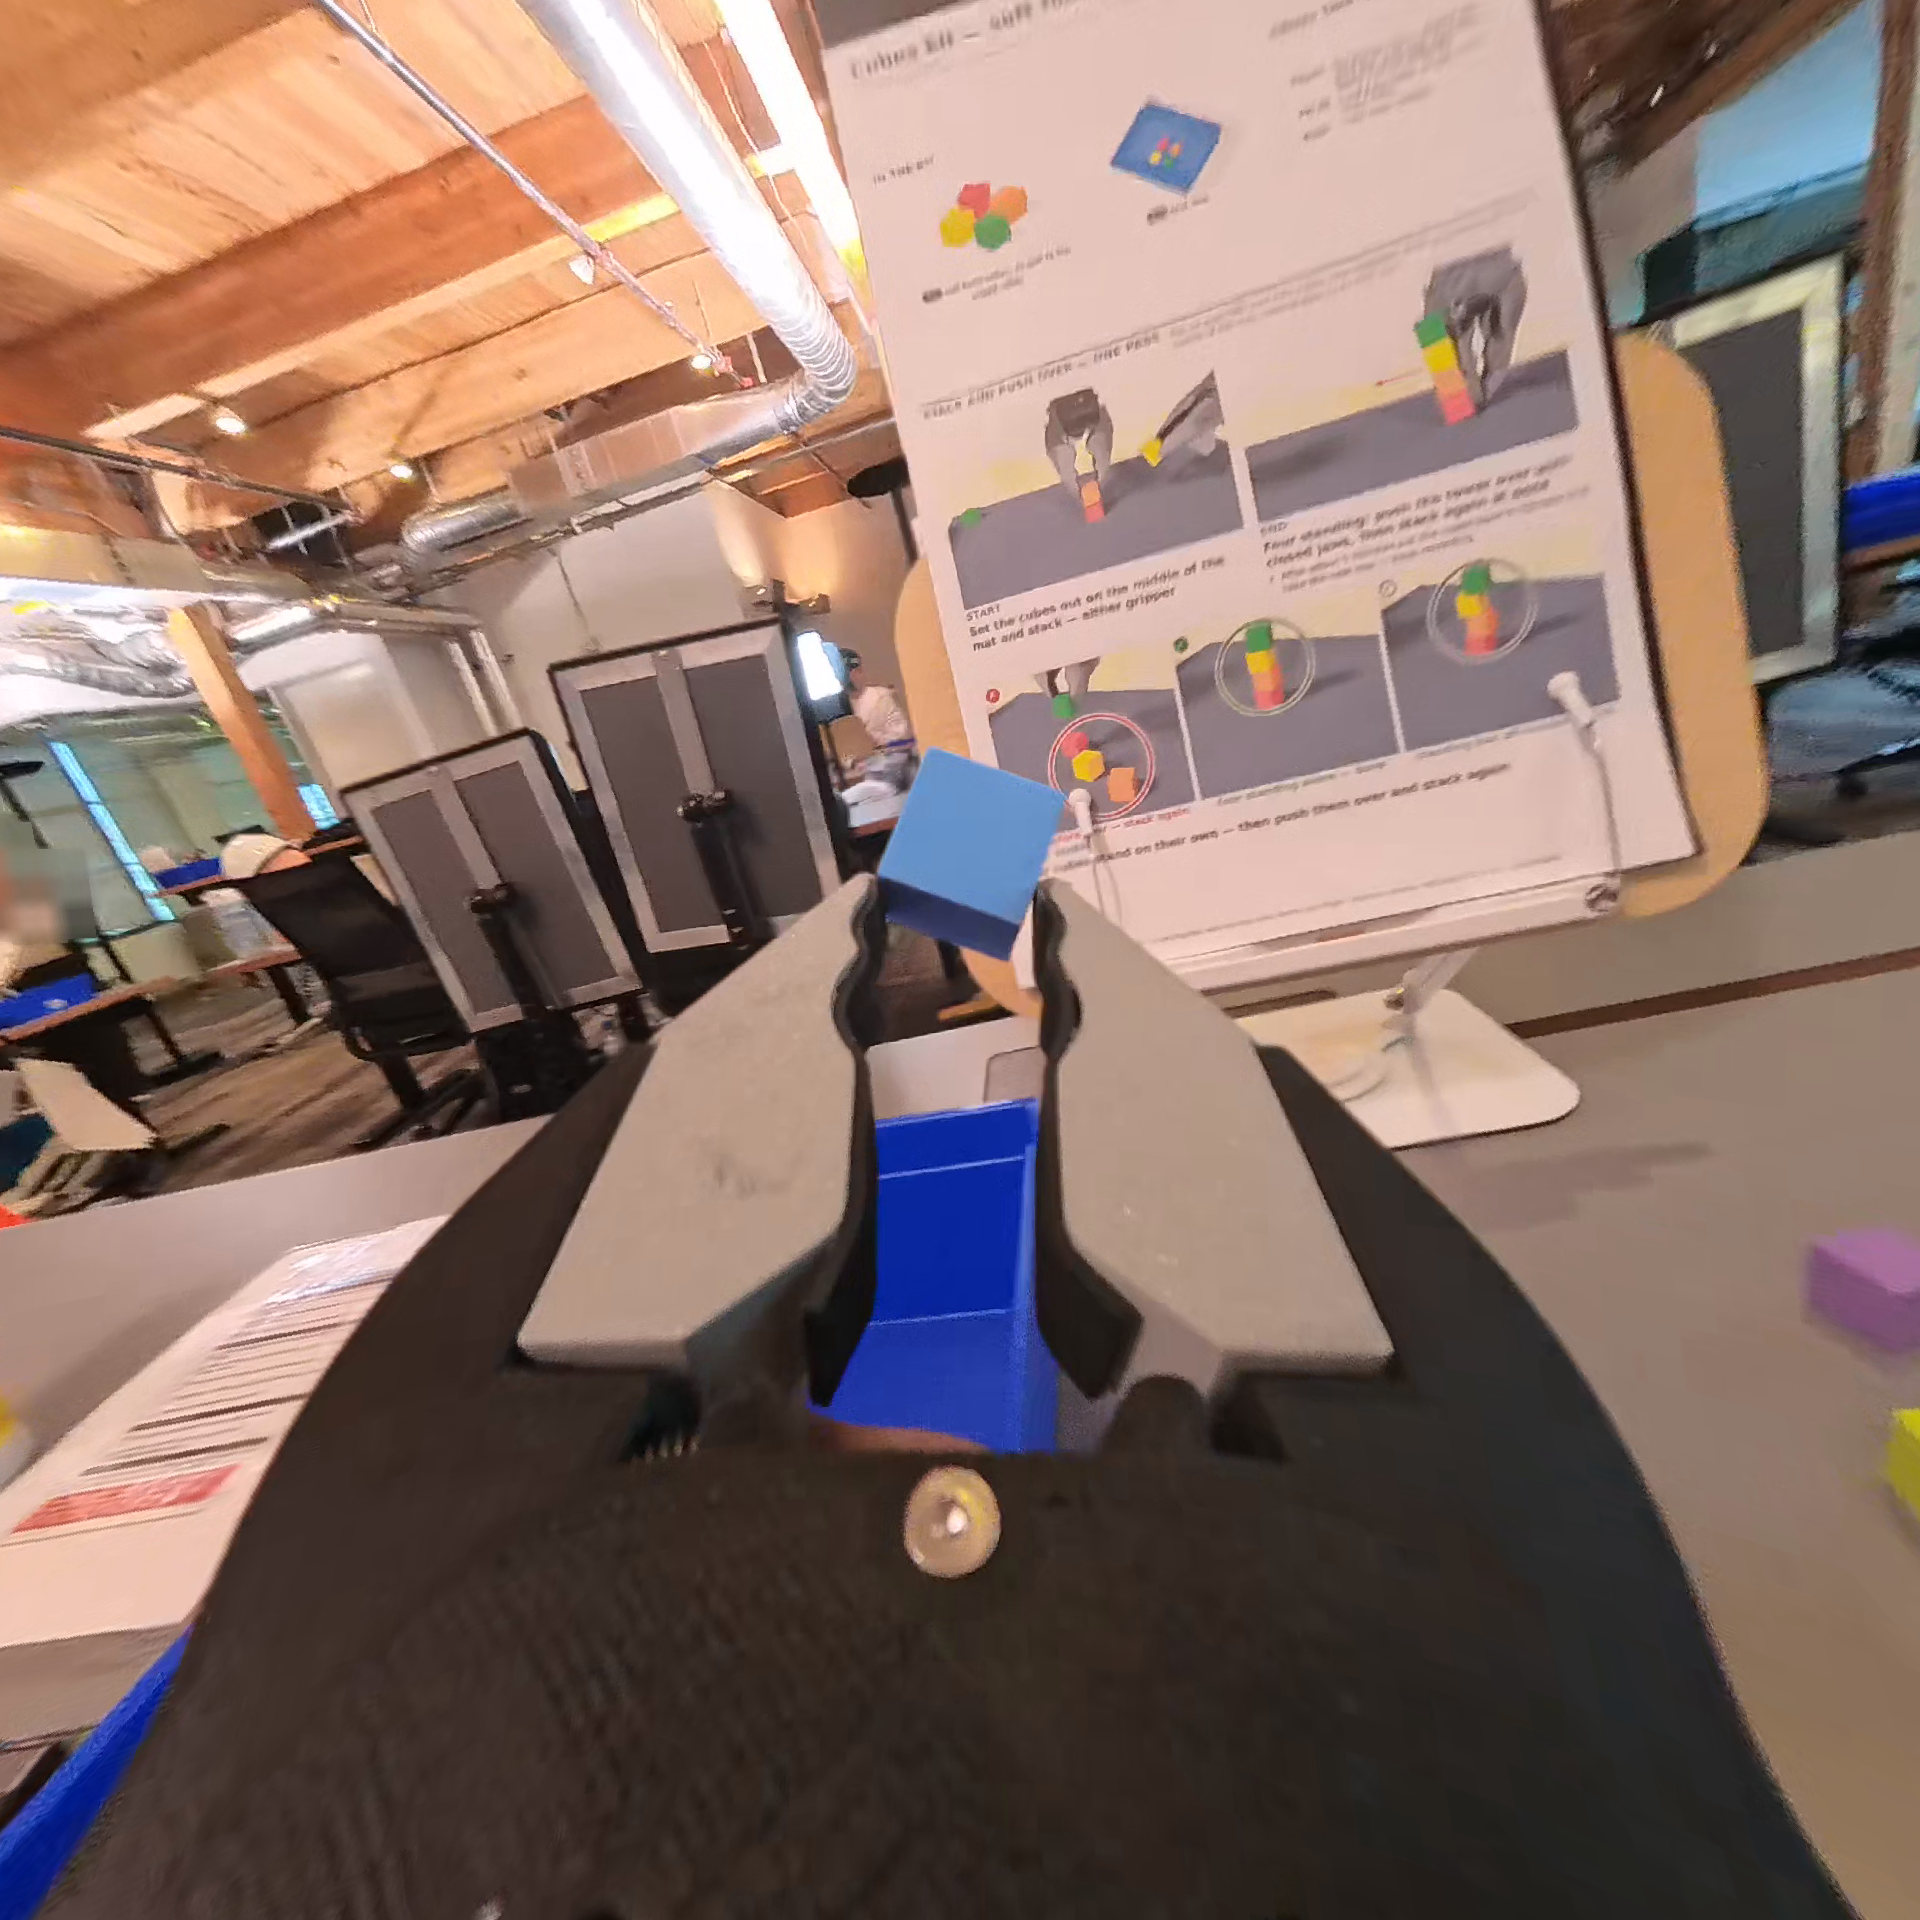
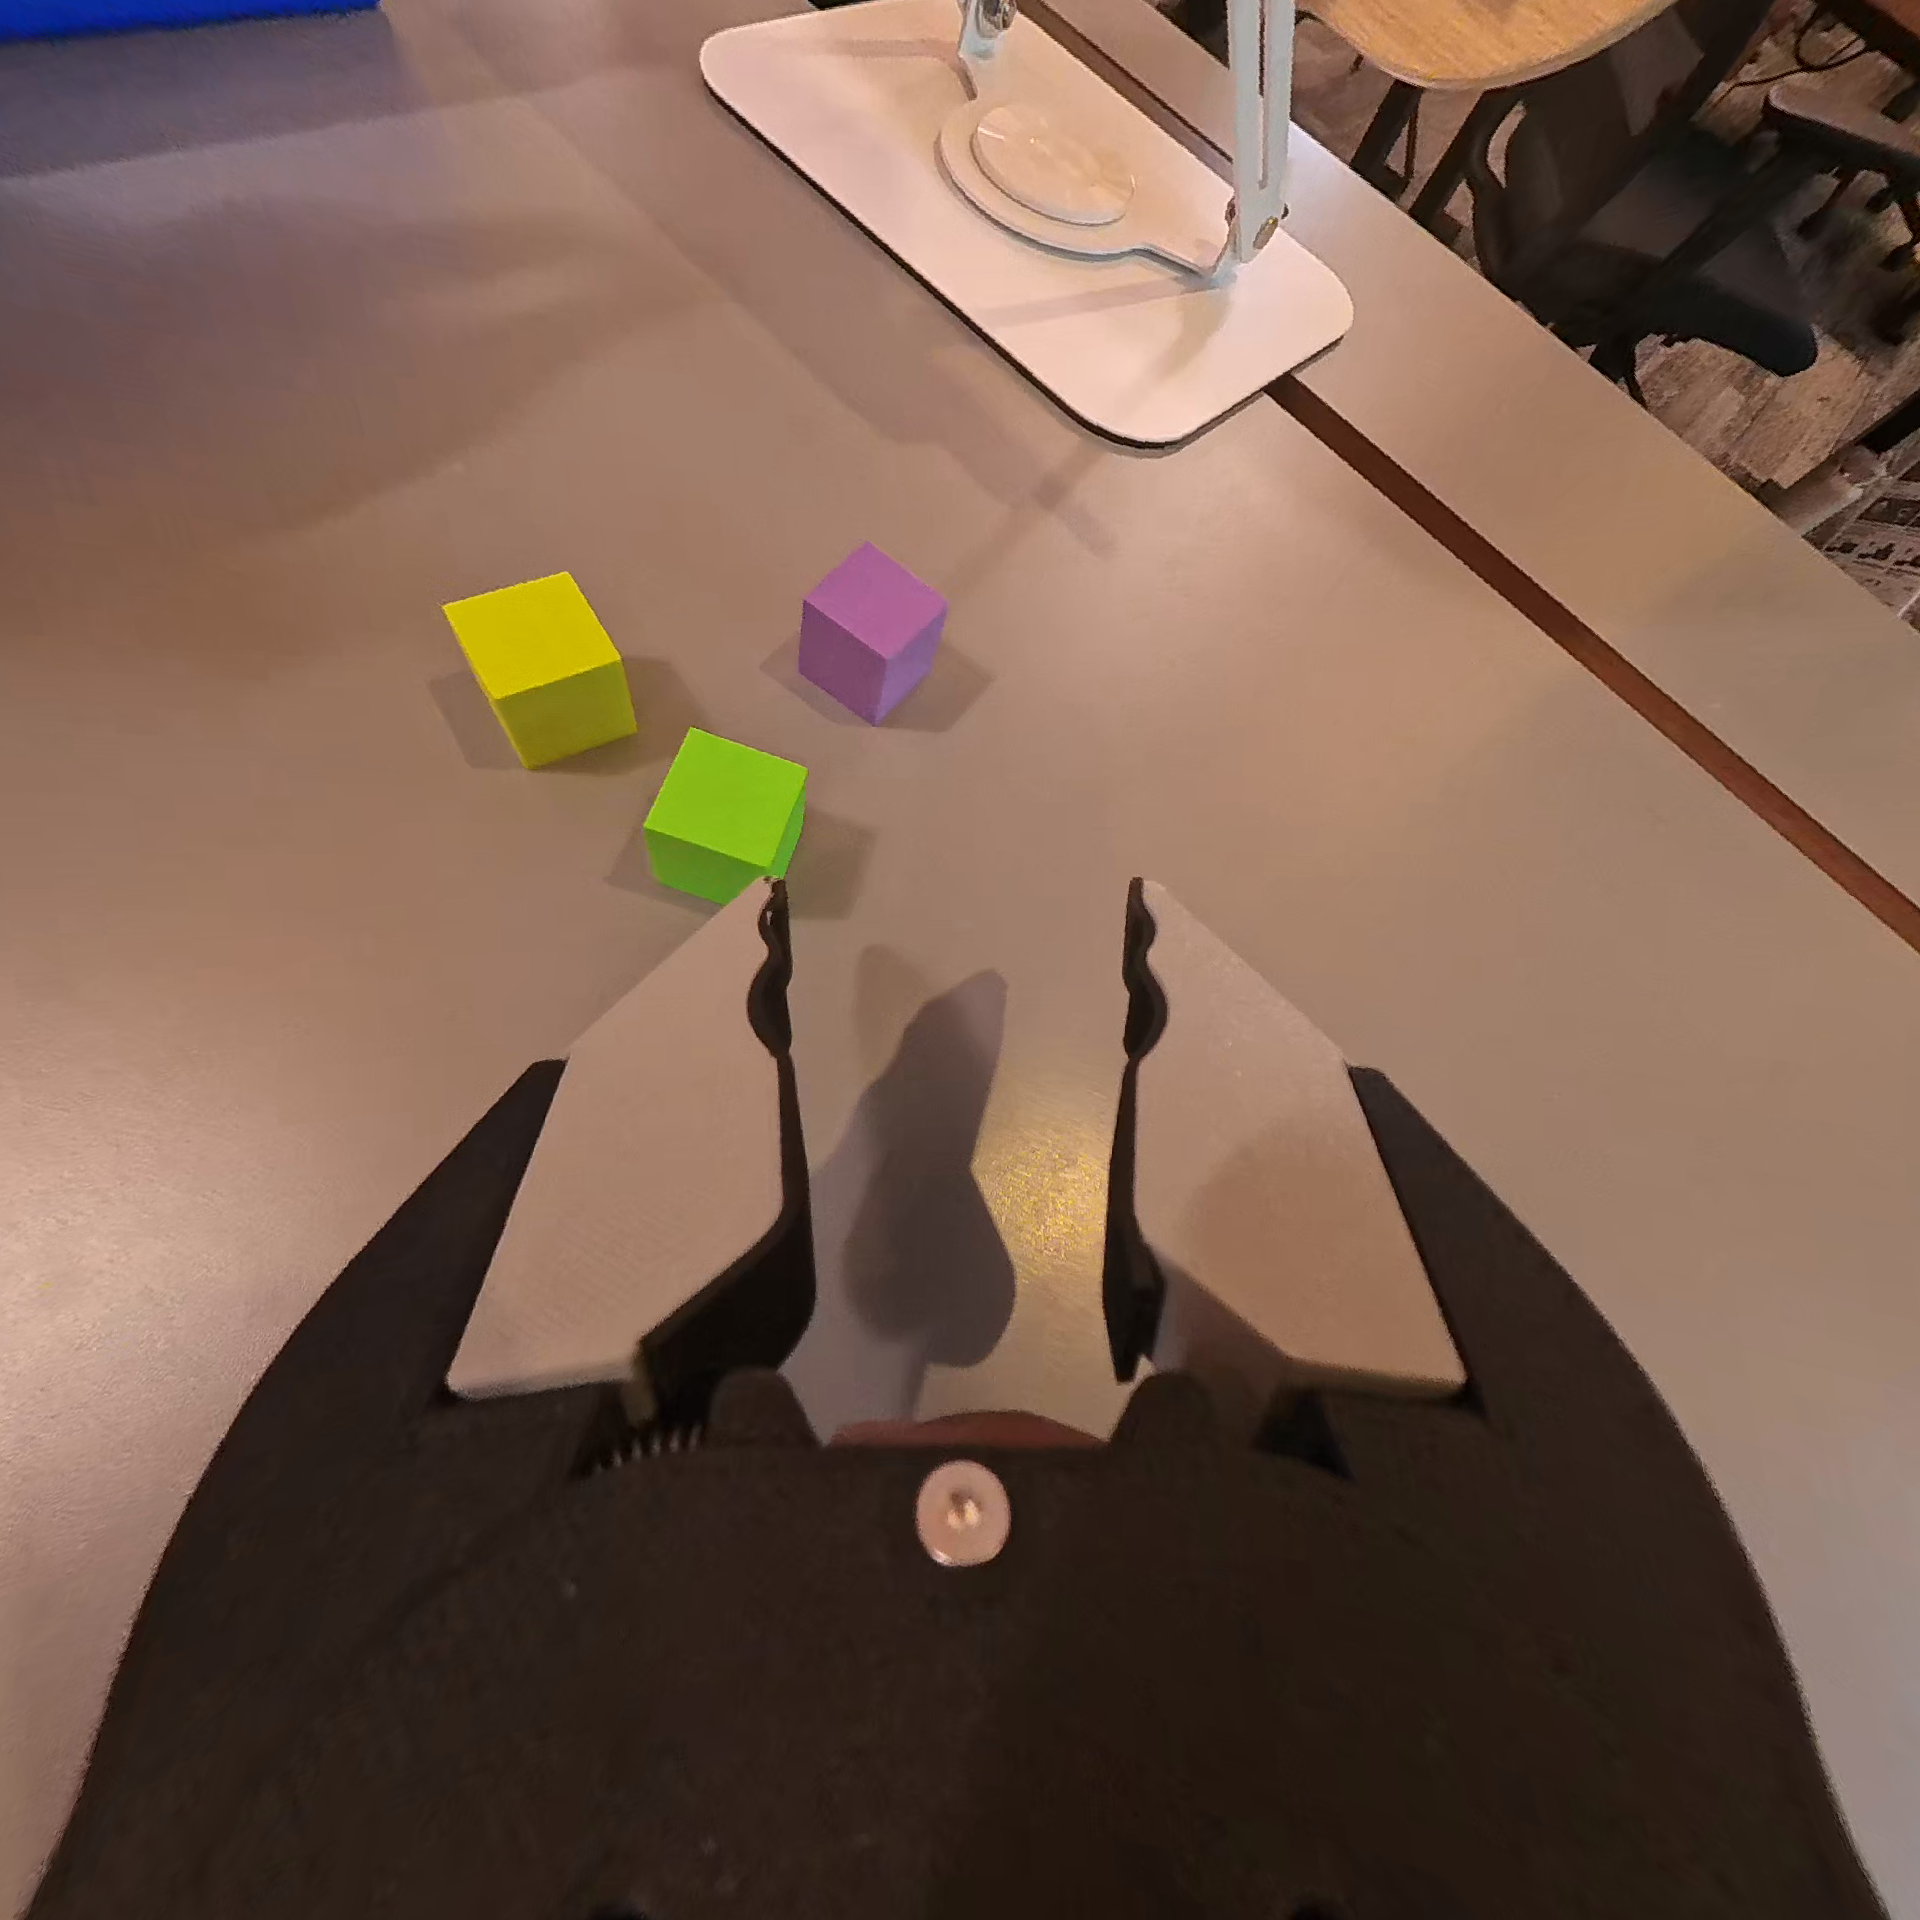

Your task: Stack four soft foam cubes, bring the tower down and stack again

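Left gripper (image 1: 956, 899), grey fingers on a black body, was raised off the grey tabletop (image 1: 1558, 1299). Jaws closed partway on a tilted blue foam cube (image 1: 966, 852), pinched at its lower edges between the fingertips. Below and between the fingers lay an open blue plastic bin (image 1: 951, 1247). A printed white sheet with bar markings (image 1: 177, 1434) sat at lower left. Beyond the cube stood a white instruction board with pictures of stacked cubes (image 1: 1247, 468) on a white stand; office cabinets and chairs farther back.

Right gripper (image 2: 956, 899), same build, hovered over the tabletop (image 2: 1351, 831) with jaws wide apart and nothing between them; its shadow fell on the surface beneath. Just past the left fingertip sat a lime-green foam cube (image 2: 725, 812), close to the tip, contact not certain. Behind it to the left, a yellow foam cube (image 2: 540, 667); to the right, a purple foam cube (image 2: 873, 632). All three rested singly on the table, apart from one another, none stacked. Farther off lay the flat white stand base with rounded corners (image 2: 1143, 343). The purple cube (image 1: 1865, 1283) and an edge of the yellow one (image 1: 1907, 1455) also showed at the right of the left wrist view.
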### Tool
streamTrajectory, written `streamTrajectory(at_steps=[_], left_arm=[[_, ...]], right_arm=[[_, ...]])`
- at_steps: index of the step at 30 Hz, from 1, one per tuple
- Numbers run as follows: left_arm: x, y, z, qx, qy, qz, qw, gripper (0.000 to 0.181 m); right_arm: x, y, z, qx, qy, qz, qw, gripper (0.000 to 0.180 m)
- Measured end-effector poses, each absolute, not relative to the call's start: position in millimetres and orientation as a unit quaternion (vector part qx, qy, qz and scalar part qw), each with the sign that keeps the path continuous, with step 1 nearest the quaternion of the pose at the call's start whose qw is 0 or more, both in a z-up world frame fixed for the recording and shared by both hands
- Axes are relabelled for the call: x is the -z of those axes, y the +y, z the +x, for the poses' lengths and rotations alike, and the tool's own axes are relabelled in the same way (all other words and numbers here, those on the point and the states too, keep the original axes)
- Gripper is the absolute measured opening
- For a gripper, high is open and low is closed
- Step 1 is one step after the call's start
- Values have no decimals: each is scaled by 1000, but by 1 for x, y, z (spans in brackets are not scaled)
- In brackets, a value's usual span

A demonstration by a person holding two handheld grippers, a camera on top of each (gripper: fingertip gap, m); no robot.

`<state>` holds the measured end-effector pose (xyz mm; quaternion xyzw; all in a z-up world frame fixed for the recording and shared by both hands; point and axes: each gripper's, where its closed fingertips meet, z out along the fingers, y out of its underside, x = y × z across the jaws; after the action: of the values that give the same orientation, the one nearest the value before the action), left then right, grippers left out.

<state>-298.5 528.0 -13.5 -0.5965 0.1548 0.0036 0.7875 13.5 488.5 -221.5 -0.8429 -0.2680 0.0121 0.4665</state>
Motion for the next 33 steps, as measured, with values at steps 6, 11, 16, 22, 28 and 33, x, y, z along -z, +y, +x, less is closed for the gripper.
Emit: streamTrajectory(at_steps=[6, 11, 16, 22, 28, 33], left_arm=[[30, 539, -344, -58, 148, -660, 734, 26], [121, 569, -364, 23, 159, -805, 571, 27], [124, 577, -370, 70, 113, -802, 583, 33], [101, 576, -363, 72, 95, -766, 631, 59], [49, 541, -309, 96, 176, -676, 710, 46], [22, 503, -251, 96, 248, -630, 729, 44]], right_arm=[[220, 487, 10, -2, -280, -838, 467, 62], [224, 487, 7, -3, -285, -840, 461, 62], [222, 486, 6, -3, -287, -838, 464, 62], [217, 485, 7, -5, -285, -835, 470, 62], [214, 485, 8, 6, -291, -831, 474, 62], [214, 486, 10, 10, -289, -832, 474, 62]])
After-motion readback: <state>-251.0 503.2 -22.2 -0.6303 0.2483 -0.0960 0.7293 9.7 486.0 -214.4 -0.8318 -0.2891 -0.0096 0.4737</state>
